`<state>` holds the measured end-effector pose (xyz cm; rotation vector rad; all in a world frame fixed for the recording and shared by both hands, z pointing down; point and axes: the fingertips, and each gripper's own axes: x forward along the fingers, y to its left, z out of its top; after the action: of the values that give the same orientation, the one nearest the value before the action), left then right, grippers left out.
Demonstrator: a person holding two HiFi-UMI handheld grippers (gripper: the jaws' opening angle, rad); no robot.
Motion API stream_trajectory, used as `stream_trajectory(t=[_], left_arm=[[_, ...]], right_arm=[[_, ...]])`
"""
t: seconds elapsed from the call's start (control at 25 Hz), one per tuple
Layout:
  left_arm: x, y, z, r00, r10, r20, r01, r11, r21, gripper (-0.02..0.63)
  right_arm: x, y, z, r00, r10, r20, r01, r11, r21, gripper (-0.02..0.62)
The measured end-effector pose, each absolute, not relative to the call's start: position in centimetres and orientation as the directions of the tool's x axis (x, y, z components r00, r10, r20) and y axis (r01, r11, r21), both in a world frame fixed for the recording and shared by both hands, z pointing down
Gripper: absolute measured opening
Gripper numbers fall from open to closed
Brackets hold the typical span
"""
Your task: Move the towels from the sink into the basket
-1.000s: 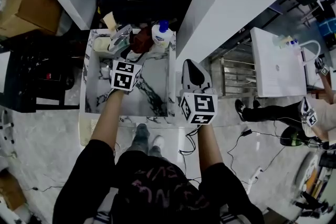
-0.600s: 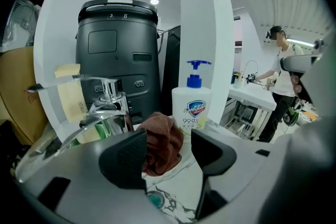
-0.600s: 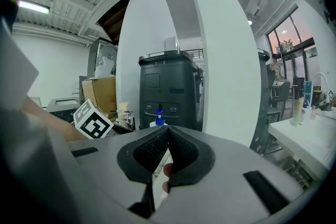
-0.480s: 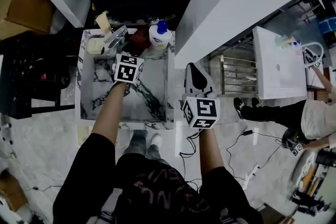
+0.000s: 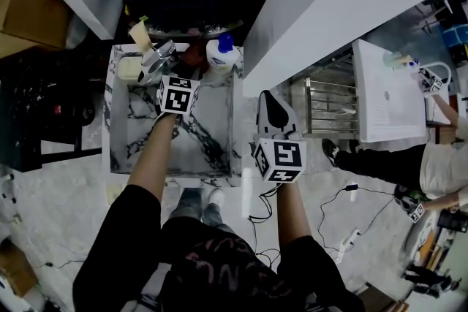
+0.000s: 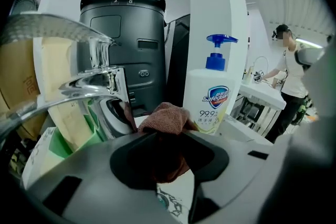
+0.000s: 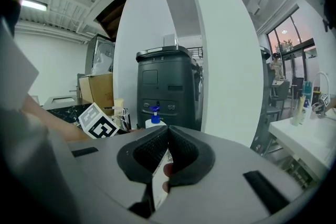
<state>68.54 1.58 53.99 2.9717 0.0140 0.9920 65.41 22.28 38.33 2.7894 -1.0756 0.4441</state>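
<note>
Head view: left gripper (image 5: 180, 77) reaches the far end of the sink (image 5: 212, 124); right gripper (image 5: 272, 109) hangs beside it.

Left gripper view: jaws, just closing, pinch the brown towel (image 6: 167, 119) by the faucet (image 6: 79, 86).

Right gripper view: jaws together, empty.

Step in hand: grasp. Next: lift the towel clear of the faucet and carry it to the basket.

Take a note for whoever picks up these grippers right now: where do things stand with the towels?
Left gripper: its jaws have just been closing and now pinch the brown towel at the back of the sink, between the faucet and the soap bottle.
Right gripper: shut, empty, held just right of the sink.
Done: towel grasped, not yet carried off.
Left: lift it, take it to the basket, release. The basket is not clearly in view, and no other towel shows in the sink.
</note>
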Motion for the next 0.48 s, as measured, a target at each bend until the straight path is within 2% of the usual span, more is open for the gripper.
stream_trajectory(t=[0.16, 0.48], left_arm=[[68.3, 1.6, 53.6, 0.801, 0.005, 0.599, 0.006, -1.000, 0.000, 0.072], [67.3, 2.3, 51.7, 0.828, 0.002, 0.561, 0.009, -1.000, -0.009, 0.034]], right_arm=[[65.2, 22.4, 38.3, 0.706, -0.635, 0.315, -0.670, -0.742, 0.008, 0.015], [64.2, 22.6, 37.1, 0.706, -0.641, 0.300, -0.674, -0.739, 0.005, 0.015]])
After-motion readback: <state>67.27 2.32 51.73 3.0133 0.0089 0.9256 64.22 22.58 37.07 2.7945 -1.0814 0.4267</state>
